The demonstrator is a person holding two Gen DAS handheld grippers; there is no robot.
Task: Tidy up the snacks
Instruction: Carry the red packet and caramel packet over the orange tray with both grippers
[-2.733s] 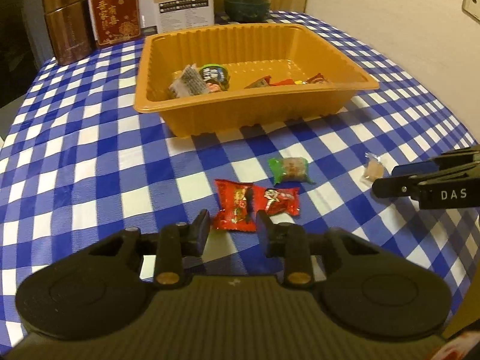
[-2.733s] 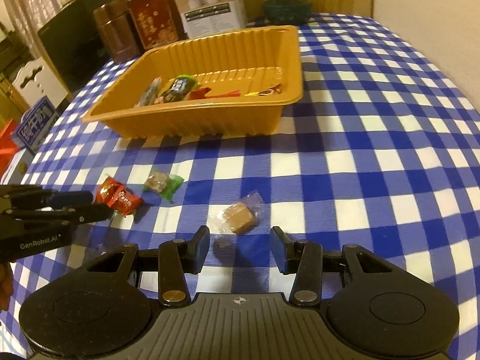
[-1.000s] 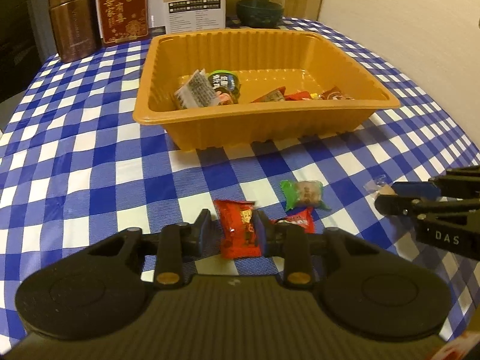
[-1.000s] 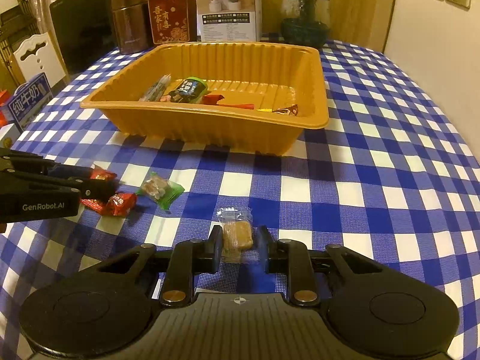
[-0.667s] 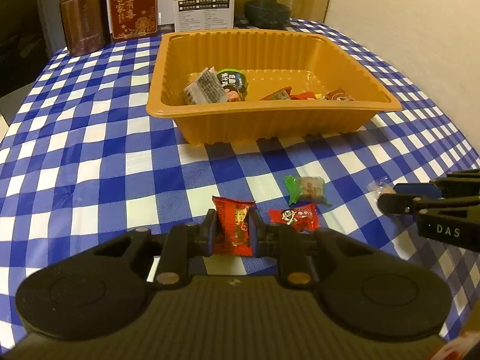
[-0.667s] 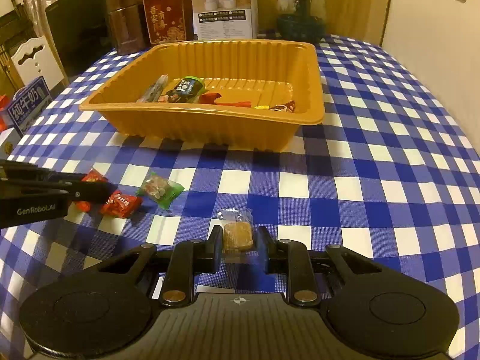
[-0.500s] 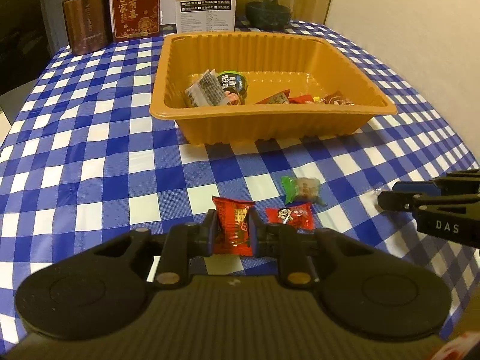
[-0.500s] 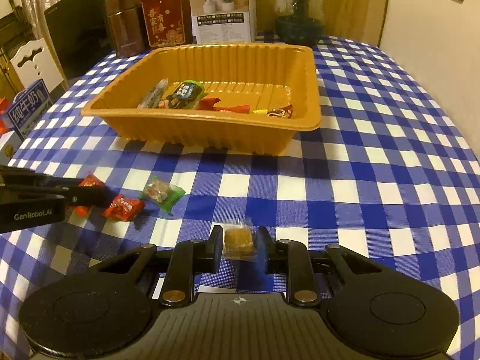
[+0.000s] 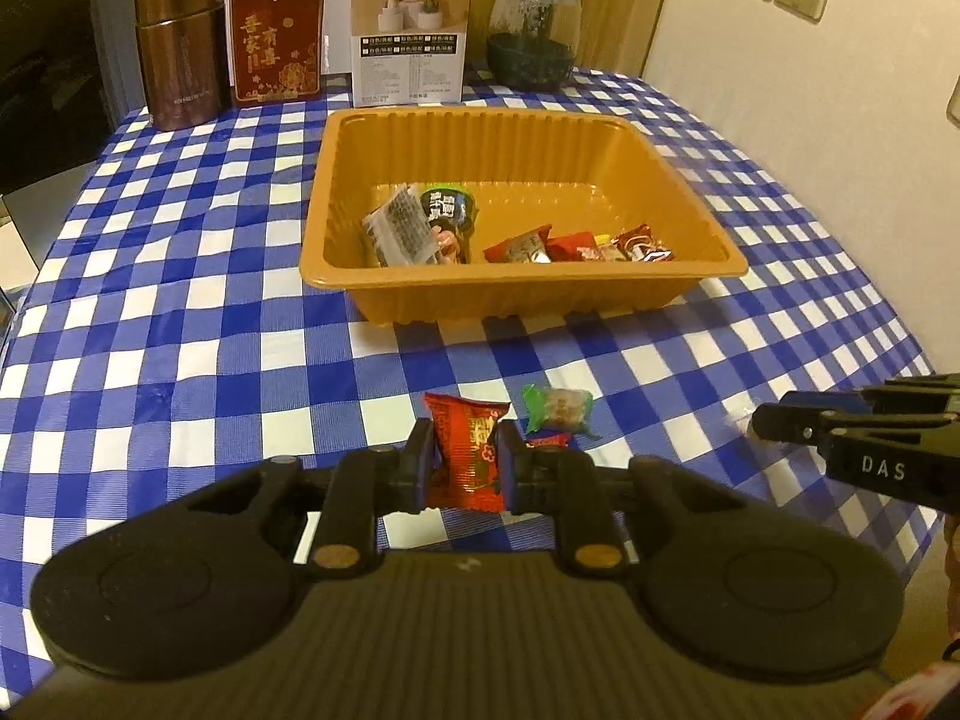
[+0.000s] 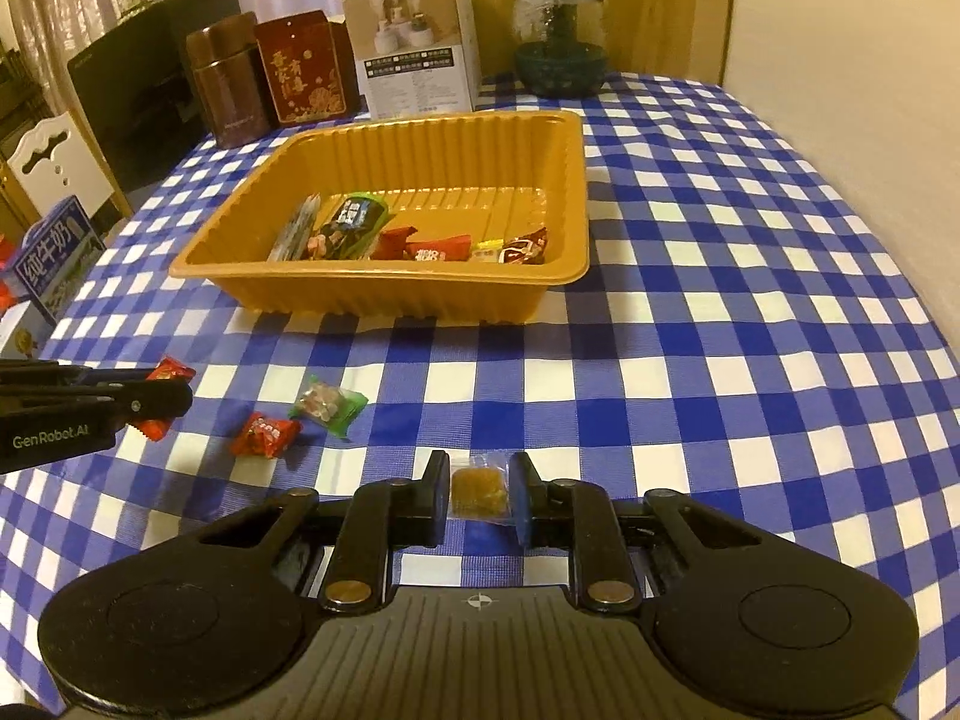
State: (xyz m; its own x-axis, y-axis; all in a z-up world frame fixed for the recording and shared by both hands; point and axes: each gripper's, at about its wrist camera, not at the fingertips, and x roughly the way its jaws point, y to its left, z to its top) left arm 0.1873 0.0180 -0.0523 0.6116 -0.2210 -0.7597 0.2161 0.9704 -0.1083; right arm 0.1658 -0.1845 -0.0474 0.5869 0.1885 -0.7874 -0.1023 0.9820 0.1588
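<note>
An orange tray (image 9: pixel 384 294) (image 10: pixel 420 306) holding several wrapped snacks stands mid-table. My left gripper (image 9: pixel 465 456) is shut on a red snack packet (image 9: pixel 468 450), lifted above the cloth; the packet also shows in the right wrist view (image 10: pixel 165 373). My right gripper (image 10: pixel 479 492) is shut on a clear-wrapped brown candy (image 10: pixel 478 491), lifted off the table. A small red candy (image 10: pixel 264 433) (image 9: pixel 549 438) and a green-wrapped candy (image 10: pixel 329 403) (image 9: pixel 561 408) lie on the cloth between the grippers.
The blue-and-white checked tablecloth (image 9: pixel 180 312) covers the table. At the far edge stand a brown canister (image 9: pixel 180 45), a red box (image 9: pixel 276 39), a white box (image 9: pixel 411 30) and a glass jar (image 9: pixel 534 33). A milk carton (image 10: pixel 54 264) sits off the table's left side.
Both grippers have closed on their snacks and lifted them; the views have risen and pulled back, so the tray looks farther away.
</note>
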